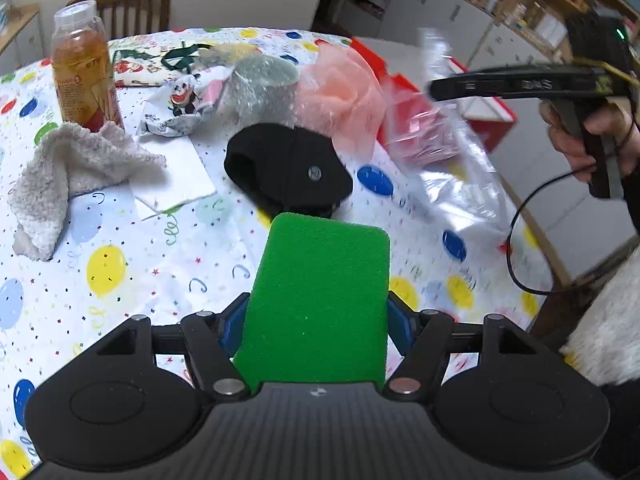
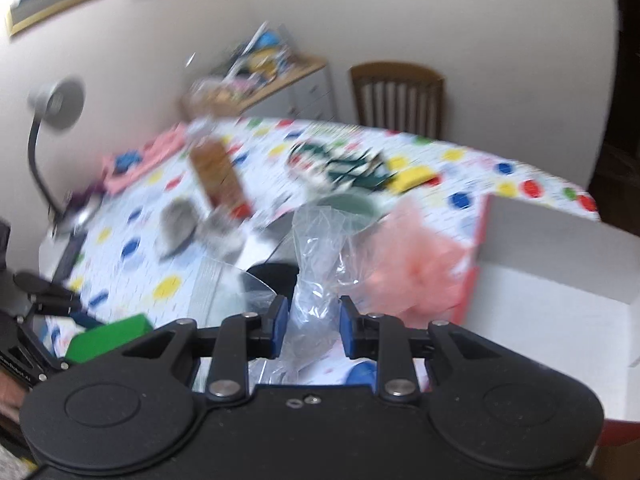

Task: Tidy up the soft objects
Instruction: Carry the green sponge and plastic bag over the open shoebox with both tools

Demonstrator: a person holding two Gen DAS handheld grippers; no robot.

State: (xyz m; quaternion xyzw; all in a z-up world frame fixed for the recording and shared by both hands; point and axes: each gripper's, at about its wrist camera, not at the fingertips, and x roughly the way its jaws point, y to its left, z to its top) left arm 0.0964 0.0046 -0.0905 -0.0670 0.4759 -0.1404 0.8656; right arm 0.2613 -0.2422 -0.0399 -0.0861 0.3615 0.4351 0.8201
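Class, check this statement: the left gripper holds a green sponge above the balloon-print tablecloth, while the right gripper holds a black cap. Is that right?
One detail is wrong. The right gripper holds a clear plastic bag, not the black cap, which lies on the tablecloth; the right wrist view shows it. The left gripper does hold the green sponge.

A home dining room: balloon-print tablecloth (image 1: 120, 272), wooden chair (image 2: 396, 96), cluttered shelves (image 1: 532, 4).
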